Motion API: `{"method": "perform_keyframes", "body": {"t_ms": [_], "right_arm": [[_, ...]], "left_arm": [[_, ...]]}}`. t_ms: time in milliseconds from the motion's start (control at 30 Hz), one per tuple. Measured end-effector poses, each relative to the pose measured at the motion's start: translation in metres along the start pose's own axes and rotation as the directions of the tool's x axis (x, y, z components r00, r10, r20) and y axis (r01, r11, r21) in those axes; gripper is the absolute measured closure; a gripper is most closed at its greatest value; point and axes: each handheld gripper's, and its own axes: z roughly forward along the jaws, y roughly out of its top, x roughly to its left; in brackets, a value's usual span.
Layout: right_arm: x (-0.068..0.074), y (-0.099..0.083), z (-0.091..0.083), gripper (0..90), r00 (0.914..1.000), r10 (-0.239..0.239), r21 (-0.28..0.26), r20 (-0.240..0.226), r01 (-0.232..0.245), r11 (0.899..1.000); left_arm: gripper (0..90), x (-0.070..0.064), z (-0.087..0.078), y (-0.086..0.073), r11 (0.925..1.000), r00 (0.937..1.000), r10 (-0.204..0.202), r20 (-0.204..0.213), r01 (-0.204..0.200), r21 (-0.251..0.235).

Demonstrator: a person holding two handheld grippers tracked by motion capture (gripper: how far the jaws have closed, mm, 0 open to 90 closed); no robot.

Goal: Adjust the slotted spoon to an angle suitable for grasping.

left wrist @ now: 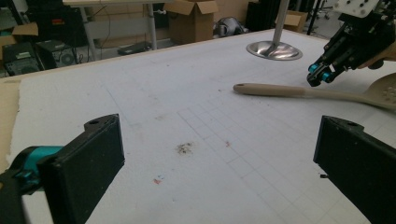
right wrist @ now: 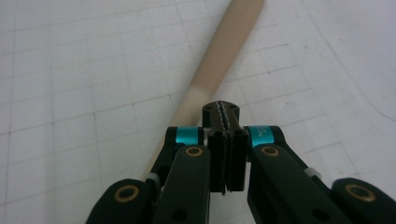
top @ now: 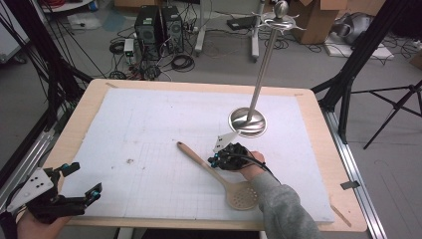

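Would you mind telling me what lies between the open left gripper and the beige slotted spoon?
Nothing but bare white gridded mat with a small dark smudge, as the left gripper view shows, between the left gripper and the spoon.

The spoon (top: 219,172) lies on the mat (top: 149,139), seemingly just before the stand (top: 247,122).

The right gripper (right wrist: 223,112) hides the middle of the spoon (right wrist: 219,65), whose handle tip runs off the top edge. Whether the jaws touch it cannot be told.
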Motion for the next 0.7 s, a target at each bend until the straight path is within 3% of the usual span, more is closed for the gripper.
{"method": "perform_keyframes", "body": {"t_ms": [200, 700], "right_arm": [[0.007, 0.003, -0.013, 86.8, 0.9984, 0.041, -0.019, 0.039, -0.04, 0.999], [0.03, -0.003, -0.028, 44.2, 0.9865, 0.135, -0.061, 0.092, -0.13, 0.99]], "left_arm": [[2.1, -0.001, 0.002, 0.0, 1.0, 1.0, 0.004, 0.006, -0.004, 0.002], [2.1, 0.002, 0.008, 0.002, 1.0, 0.9997, 0.002, 0.024, -0.002, -0.001]]}}
